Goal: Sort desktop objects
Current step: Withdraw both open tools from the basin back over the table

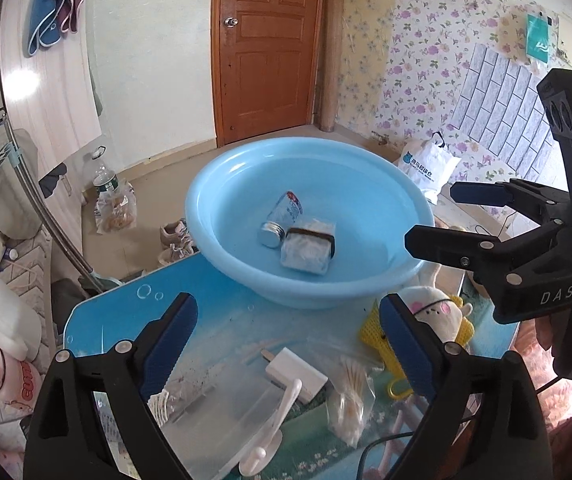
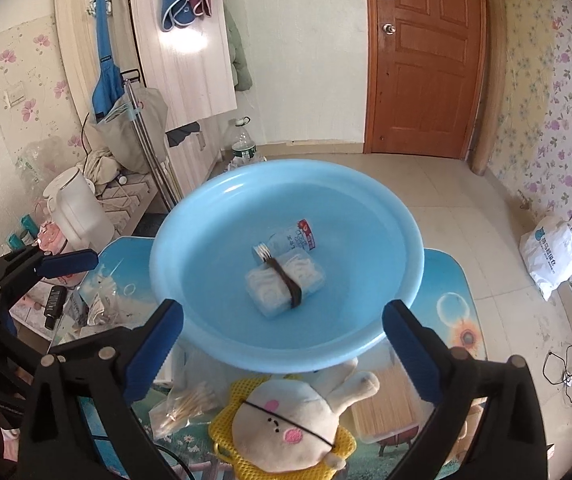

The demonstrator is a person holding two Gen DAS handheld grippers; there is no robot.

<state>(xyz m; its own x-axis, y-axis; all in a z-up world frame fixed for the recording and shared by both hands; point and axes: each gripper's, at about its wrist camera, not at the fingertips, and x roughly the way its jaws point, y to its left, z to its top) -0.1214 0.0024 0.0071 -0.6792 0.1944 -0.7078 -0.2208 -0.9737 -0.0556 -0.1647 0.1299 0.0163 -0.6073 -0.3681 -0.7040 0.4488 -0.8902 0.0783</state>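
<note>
Blue plastic basin (image 2: 286,264) on the worktop (image 1: 221,320) holds two things, touching: one small bottle (image 2: 286,244) on its side and one white packet (image 2: 283,284) bound by a dark band. Both lie beyond the wide-open, empty jaws of the right gripper (image 2: 281,344), with one plush toy (image 2: 298,416) nearer. The left gripper (image 1: 286,344), jaws also wide and empty, hangs over one white charger (image 1: 296,374) and one bag of cotton swabs (image 1: 350,396); "DAS" reads on the right gripper's body.

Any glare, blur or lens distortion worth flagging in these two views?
Left wrist: fisheye bends the door; glare on the white panel; basin sharp. Right wrist: dark corner vignetting, glare on the panel, packet in the basin slightly soft.
</note>
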